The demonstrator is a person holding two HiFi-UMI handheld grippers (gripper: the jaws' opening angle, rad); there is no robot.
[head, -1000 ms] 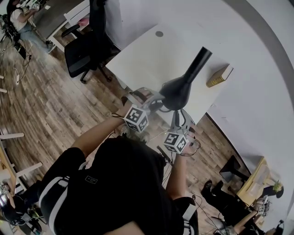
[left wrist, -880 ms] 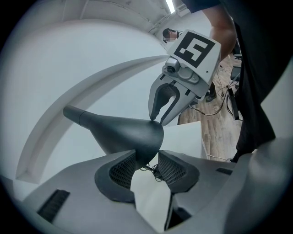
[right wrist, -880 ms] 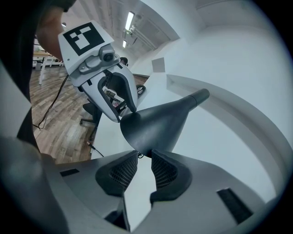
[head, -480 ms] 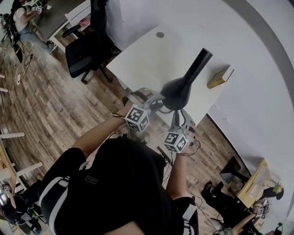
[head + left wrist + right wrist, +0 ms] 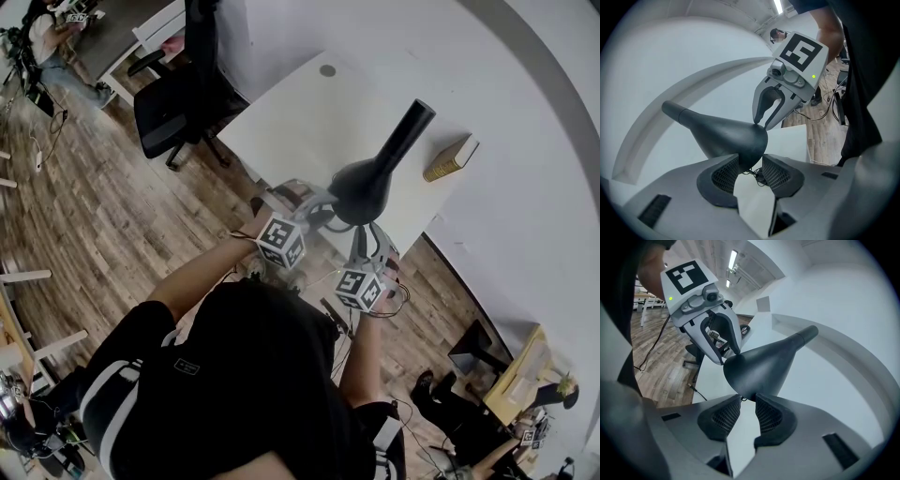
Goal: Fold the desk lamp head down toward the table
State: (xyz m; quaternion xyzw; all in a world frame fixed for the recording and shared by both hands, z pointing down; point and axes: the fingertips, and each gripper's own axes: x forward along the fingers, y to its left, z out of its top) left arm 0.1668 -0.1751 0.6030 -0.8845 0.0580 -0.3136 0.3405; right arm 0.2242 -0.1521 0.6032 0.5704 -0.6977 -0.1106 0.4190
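Over the table the lamp head is lying neck up and away, rim nearest us. We are holding the left gripper jaws apart around that rim; the right gripper jaws, just opening, are straddling it unpressed.

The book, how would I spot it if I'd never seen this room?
Find the white table by the white wall. Past the black lamp head, at the table's far right edge, lies the book: tan-covered, the only brown thing on it.
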